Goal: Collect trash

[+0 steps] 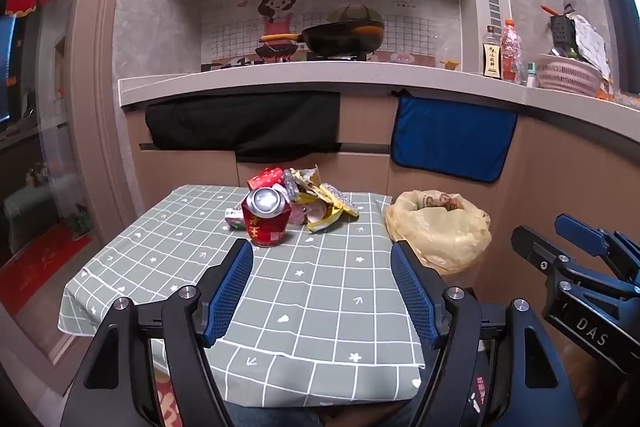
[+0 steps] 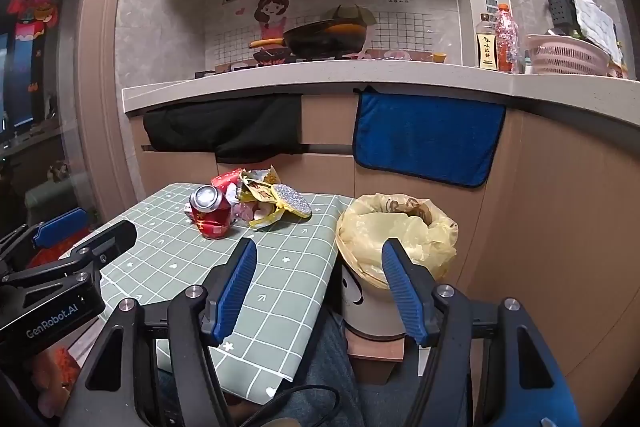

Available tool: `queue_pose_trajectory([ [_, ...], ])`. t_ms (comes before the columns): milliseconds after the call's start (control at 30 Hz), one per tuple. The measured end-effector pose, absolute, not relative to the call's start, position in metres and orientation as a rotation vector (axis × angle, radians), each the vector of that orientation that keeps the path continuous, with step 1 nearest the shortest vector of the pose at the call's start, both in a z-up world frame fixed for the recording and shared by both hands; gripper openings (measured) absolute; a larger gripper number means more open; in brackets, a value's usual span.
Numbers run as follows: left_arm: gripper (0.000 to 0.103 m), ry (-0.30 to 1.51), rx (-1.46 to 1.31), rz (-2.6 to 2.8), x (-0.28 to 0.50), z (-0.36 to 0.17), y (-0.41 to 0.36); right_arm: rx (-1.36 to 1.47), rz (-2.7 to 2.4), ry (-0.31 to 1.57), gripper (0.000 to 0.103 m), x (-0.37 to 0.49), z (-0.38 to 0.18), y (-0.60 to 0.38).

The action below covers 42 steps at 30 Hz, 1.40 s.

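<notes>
Both wrist views face table [image 1: 320, 307], counter [image 1: 280, 75] beyond.

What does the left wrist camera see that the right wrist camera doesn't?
Only the left wrist view shows the right gripper from the side, at its right edge.

Only the right wrist view shows the left gripper from the side, plus the pale round bin body under the yellow plastic bag.

Both show the dented red drink can standing in front of the crumpled wrapper pile on the green checked tablecloth, the bag beside the table, and open, empty jaws.
</notes>
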State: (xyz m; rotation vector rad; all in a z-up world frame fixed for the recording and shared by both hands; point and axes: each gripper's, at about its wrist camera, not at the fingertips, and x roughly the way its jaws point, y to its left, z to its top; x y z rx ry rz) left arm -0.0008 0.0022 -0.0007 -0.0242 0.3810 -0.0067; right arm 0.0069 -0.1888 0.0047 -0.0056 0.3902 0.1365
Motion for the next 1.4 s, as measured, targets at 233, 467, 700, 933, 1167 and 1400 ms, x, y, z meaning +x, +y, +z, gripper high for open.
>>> queue_pose_trajectory([
  [233,0.071,0.382,-0.016,-0.013,-0.0007,-0.0011,-0.0026,-0.001,0.127,0.389,0.062,0.0054,0.0070,-0.1906],
  [467,0.071,0.385,-0.011,-0.021,-0.0006,0.0000,-0.0038,0.002,0.121,0.390,0.062,0.0069,0.0049,-0.1931],
  [700,0.071,0.385,-0.010,-0.020,-0.0004,0.0003,-0.0049,0.002,0.119,0.388,0.062,0.0064,0.0035,-0.1935],
  [933,0.071,0.385,-0.010,-0.018,-0.0004,0.0004,-0.0056,0.002,0.116,0.390,0.062,0.0072,0.0031,-0.1944],
  [1167,0.071,0.384,-0.010,-0.018,-0.0002,0.0004,-0.0063,0.002,0.119,0.391,0.062,0.0066,0.0024,-0.1964],
  [1400,0.071,0.384,-0.008,-0.018,-0.0006,0.0000,-0.0079,0.004,0.118,0.394,0.062,0.0073,0.0016,-0.1961],
])
